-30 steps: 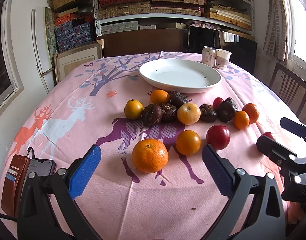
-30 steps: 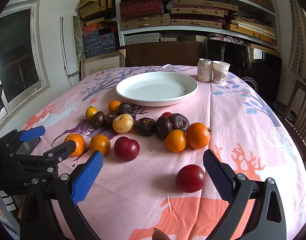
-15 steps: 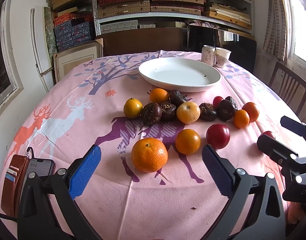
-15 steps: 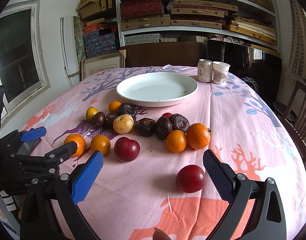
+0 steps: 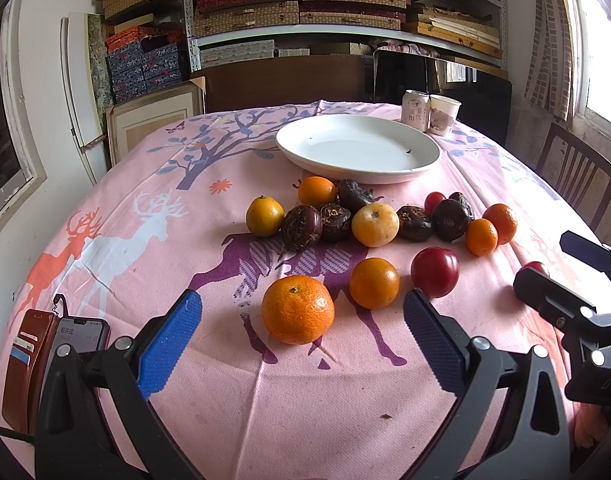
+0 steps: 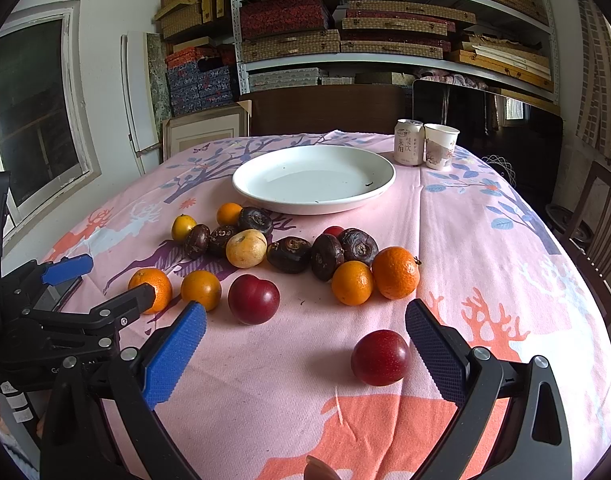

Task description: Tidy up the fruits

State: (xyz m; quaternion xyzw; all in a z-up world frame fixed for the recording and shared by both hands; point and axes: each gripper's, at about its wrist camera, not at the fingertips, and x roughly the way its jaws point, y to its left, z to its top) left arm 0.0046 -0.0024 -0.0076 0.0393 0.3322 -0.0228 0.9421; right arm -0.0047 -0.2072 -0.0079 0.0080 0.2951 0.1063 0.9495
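Left claw (image 5: 301, 324): spread, empty, framing the near mandarin (image 5: 297, 309) on the surface (image 5: 145, 208).
Right claw (image 6: 305, 344): spread, empty; red plum (image 6: 380, 357) beside its right finger.
Plate (image 6: 265, 196): far, empty.
Handling: mandarin light, soft-skinned; pinch gently across widest part.

left gripper (image 5: 301, 334) eased slightly nearer the big orange (image 5: 297, 309), fruits unmoved
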